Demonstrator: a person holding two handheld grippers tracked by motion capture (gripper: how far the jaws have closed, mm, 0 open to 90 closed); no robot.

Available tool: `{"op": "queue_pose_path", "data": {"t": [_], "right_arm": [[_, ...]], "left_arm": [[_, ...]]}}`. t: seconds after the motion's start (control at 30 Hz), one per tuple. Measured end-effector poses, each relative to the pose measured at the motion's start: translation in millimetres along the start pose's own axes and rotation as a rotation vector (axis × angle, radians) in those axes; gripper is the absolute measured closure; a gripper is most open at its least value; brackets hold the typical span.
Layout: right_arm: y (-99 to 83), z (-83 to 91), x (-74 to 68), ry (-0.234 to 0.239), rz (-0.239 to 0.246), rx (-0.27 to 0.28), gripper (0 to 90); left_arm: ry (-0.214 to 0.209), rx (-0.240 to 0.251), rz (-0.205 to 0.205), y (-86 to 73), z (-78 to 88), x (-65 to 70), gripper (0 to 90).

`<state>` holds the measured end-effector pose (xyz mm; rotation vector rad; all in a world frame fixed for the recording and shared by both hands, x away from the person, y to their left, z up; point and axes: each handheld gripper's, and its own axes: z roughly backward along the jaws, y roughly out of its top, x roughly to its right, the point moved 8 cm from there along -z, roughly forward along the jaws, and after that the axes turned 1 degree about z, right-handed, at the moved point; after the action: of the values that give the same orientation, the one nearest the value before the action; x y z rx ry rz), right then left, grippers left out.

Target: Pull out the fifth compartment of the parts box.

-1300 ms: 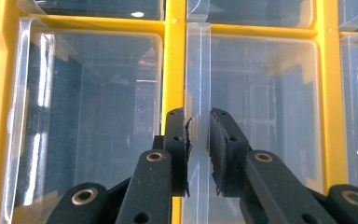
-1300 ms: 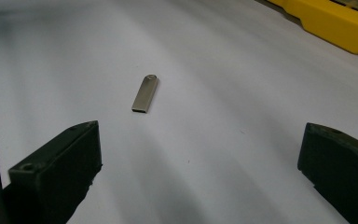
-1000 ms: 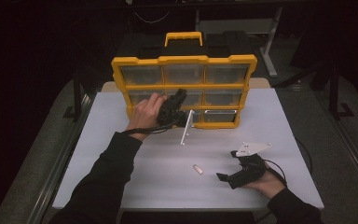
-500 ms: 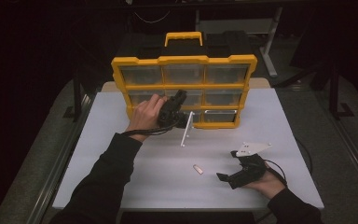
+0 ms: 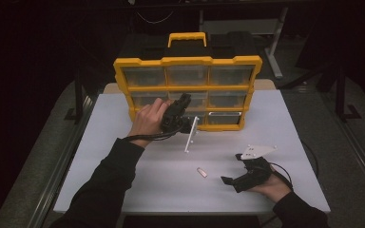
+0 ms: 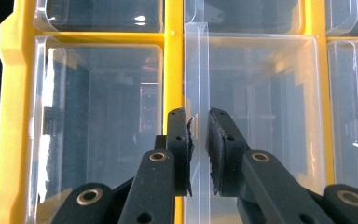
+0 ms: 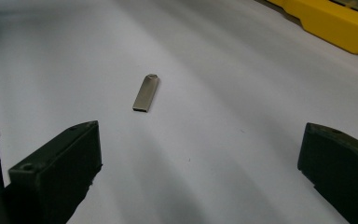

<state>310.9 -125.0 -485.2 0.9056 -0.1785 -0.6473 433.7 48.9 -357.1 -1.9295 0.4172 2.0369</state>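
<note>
At a white tabletop, a person's left hand holds the left tool against the front of a yellow organizer case that stands upright near the far edge, its black-and-yellow handle at the top. In the left gripper view the tool's two black jaws are pressed together on the thin edge of a clear plastic drawer in the case's middle column, which stands out from the yellow frame; the high view shows that clear piece angled down toward the tabletop below the tool. Near the front edge, the right hand rests the right tool on the surface, its jaws spread wide and gripping nothing. Just ahead of them lies a small silver metal USB stick, flat on the tabletop and well apart from the case. No brand, label or writing can be read on the case, the drawers or the stick.
</note>
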Motion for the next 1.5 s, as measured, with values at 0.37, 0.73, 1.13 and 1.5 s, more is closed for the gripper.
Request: {"op": "queue_pose_path", "data": {"t": [0.37,0.73,1.13,1.5], "right_arm": [[0.1,0.1,-0.4,0.000,0.000,0.001,0.0],[-0.4,-0.4,-0.5,0.001,0.000,-0.004,0.0],[-0.6,-0.6,-0.6,0.001,0.001,-0.006,0.0],[-0.8,-0.6,0.0,-0.001,0.000,-0.007,0.0]], "left_arm": [[0.003,0.006,-0.007,2.5,7.7,0.1,79.8],[0.005,0.019,-0.003,6.0,16.1,1.0,79.7],[0.013,0.028,0.006,9.5,25.0,2.6,79.7],[0.020,0.037,0.004,11.5,31.6,2.8,79.7]]}}
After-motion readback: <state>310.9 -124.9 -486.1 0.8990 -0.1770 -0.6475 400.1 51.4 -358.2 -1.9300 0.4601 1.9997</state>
